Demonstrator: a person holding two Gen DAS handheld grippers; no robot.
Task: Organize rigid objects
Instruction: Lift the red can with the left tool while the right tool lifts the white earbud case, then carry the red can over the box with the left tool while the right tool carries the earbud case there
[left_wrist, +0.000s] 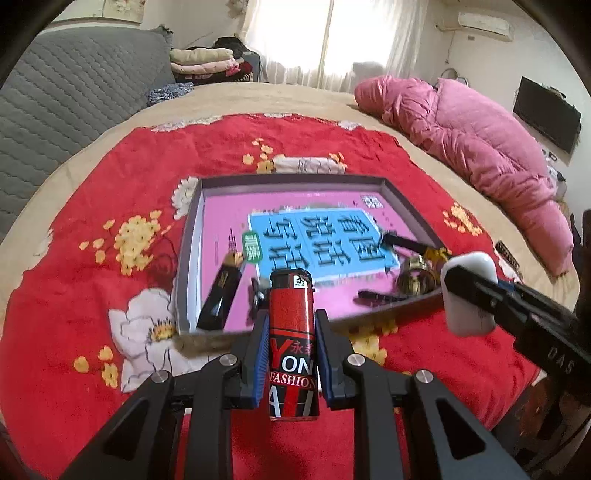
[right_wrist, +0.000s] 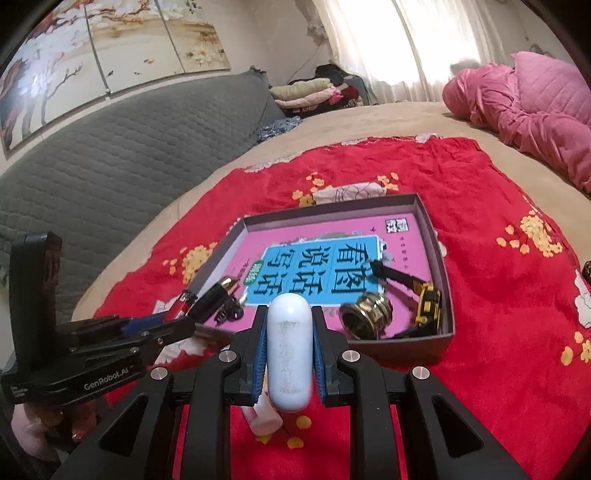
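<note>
The red-and-black printed plastic cigarette lighter stands upright between the blue pads of the left gripper, whose jaws are clamped on its flat sides about mid-body, just in front of the near wall of the tray. I judge it light, stiff and slick-skinned; the broad flanks are the sensible place to hold it, well below the metal head, and the grip looks square enough that it should not twist. The white, rounded, pill-shaped plastic case is pinched the same way by the right gripper, jaws closed on its long sides. It also looks light and hard, but its glossy curved shell could squirt out if squeezed off-centre, so the middle of the flanks is the right spot. Both are held above the red floral blanket.

Just beyond them lies the shallow grey cardboard box tray, lined with a pink-and-blue printed sheet. In it rest a black lipstick tube with a gold tip at the near left, a small black claw clip beside it, a brass ring-shaped fitting at the near right, and a yellow-and-black toy excavator against the right wall. The middle of the tray is free. A pink quilted coat lies well apart on the bed.
</note>
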